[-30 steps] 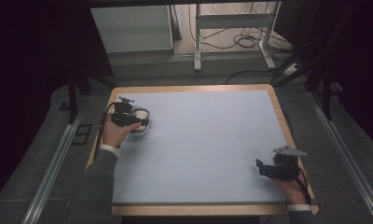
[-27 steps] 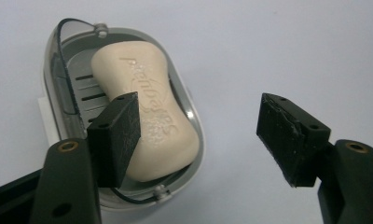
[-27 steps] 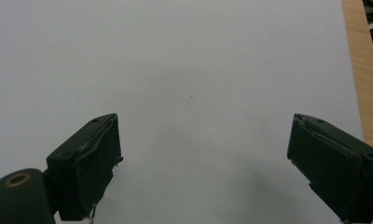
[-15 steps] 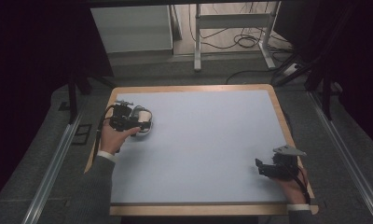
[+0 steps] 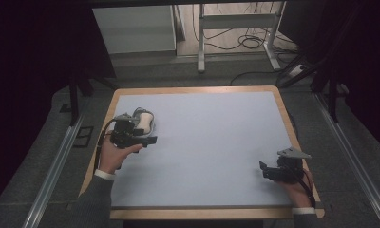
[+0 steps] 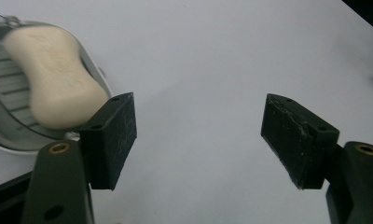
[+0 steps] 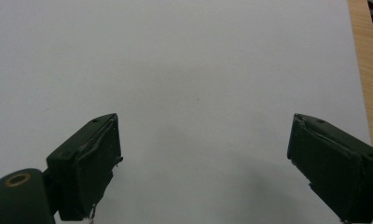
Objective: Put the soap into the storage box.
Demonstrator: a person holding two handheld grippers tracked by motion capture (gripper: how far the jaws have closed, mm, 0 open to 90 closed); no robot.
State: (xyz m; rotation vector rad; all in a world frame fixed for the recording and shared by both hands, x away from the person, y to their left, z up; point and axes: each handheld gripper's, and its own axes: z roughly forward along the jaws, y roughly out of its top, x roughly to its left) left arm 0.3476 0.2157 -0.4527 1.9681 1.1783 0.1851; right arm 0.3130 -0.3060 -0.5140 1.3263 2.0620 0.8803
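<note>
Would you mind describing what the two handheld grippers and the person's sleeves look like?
Both grippers are black. The left gripper has two blocky, scuffed jaw pads on arms with small brass-coloured rivets, and a black cable loops from it. The right gripper looks the same and carries a grey three-cornered plate on top. The sleeves are grey with white cuffs.

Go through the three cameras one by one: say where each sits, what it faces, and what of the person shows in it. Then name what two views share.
High view: fixed above the person's side, looking forward and down on the table; both forearms, the left gripper and the right gripper show.
Left gripper view: rides the left gripper, looking along its open jaws at the table, soap dish beside them.
Right gripper view: rides the right gripper, open jaws over bare table.
Shared: the bar of soap in its dish, in high and left gripper views.
</note>
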